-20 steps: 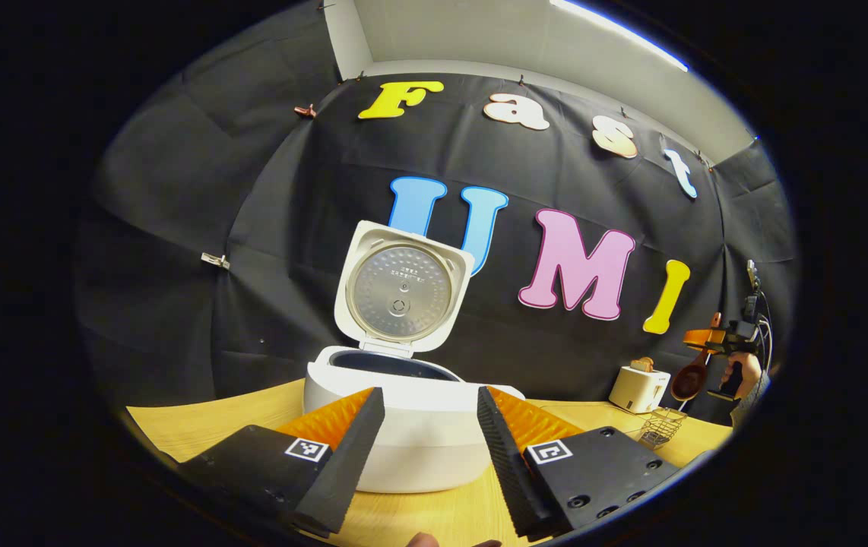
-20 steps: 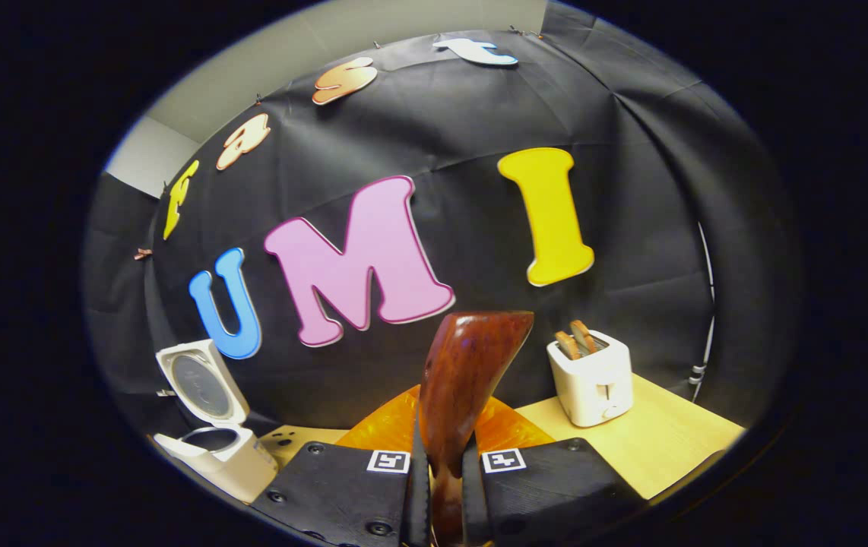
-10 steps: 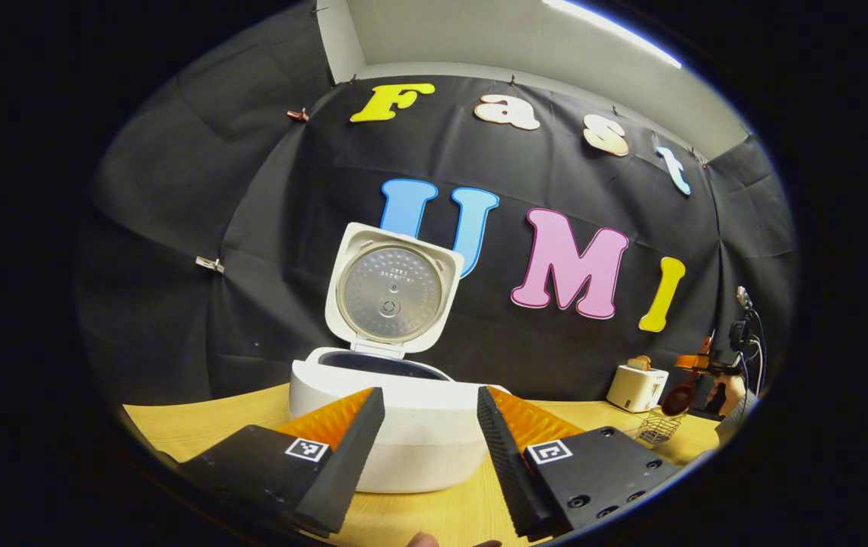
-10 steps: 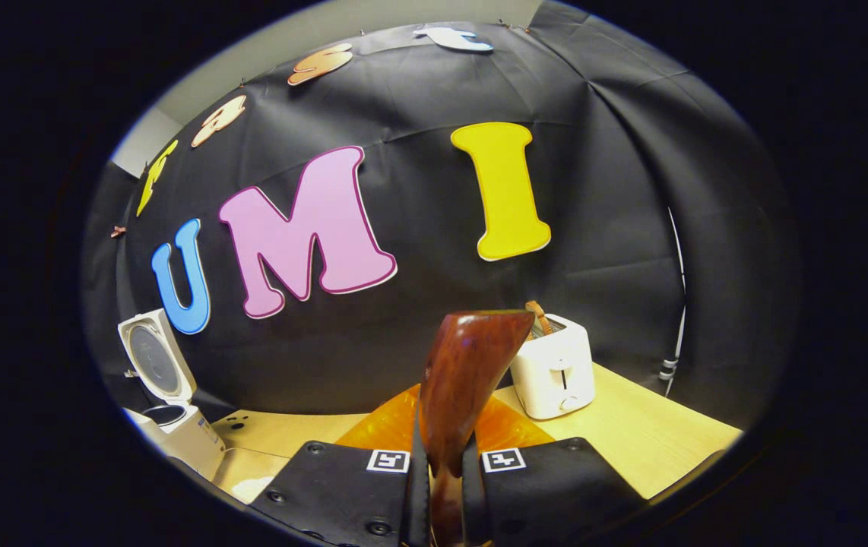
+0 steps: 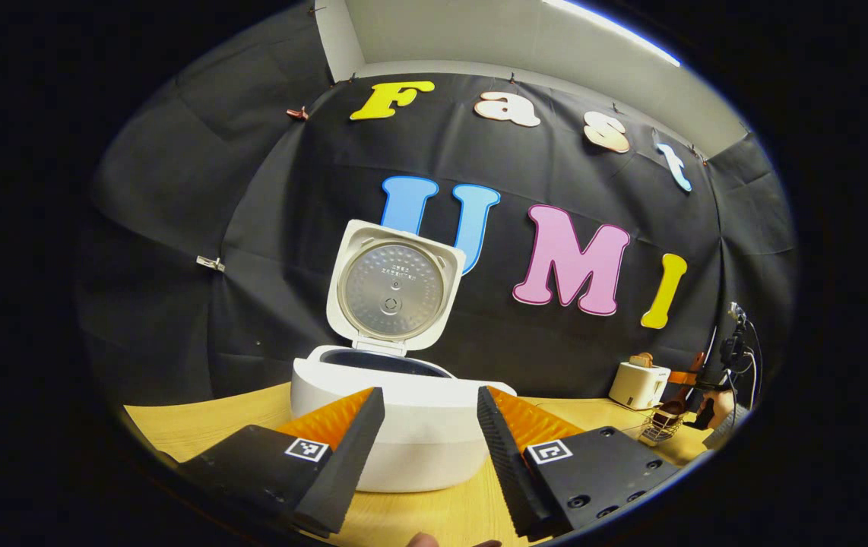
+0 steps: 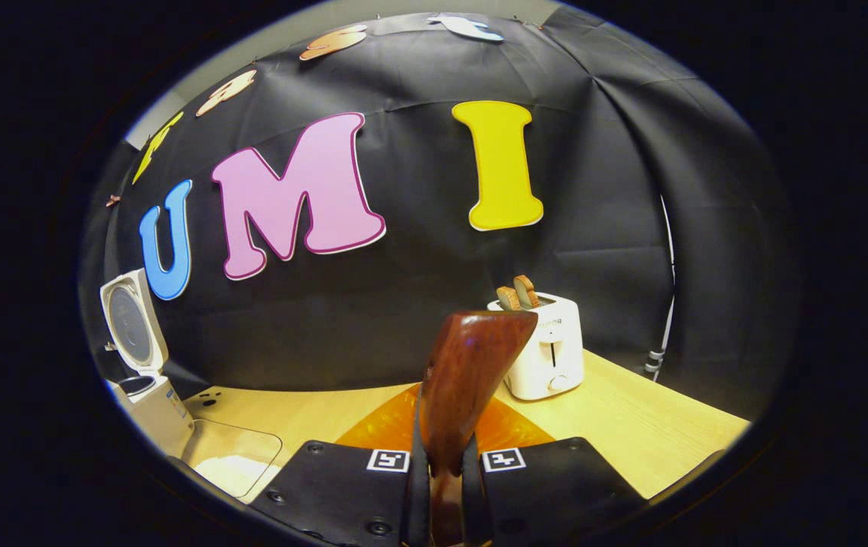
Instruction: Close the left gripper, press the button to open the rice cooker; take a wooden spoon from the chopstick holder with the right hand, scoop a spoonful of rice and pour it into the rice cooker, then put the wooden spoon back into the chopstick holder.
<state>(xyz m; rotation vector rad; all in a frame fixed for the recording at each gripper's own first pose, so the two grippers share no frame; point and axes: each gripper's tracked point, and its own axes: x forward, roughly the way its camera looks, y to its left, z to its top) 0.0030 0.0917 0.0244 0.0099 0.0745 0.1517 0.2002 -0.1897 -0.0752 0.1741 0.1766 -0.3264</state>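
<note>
Right gripper view is showing the right gripper (image 6: 440, 486) clamping the wooden spoon (image 6: 464, 380) by its neck, both fingers pressing on it; the dark reddish-brown, glossy bowl is standing upright above the fingers. A white toaster (image 6: 544, 353) is sitting behind it on the wooden table (image 6: 631, 433). Left gripper view is showing the left gripper (image 5: 426, 448) holding its fingers wide apart, grasping nothing, before the white rice cooker (image 5: 403, 425), whose lid (image 5: 394, 289) is standing raised. Far right, the wire chopstick holder (image 5: 658, 431) is standing near the toaster.

Hand-held gripper (image 6: 441, 486) clamps wooden spoon (image 6: 468, 380) before white toaster (image 6: 544, 357).
</note>
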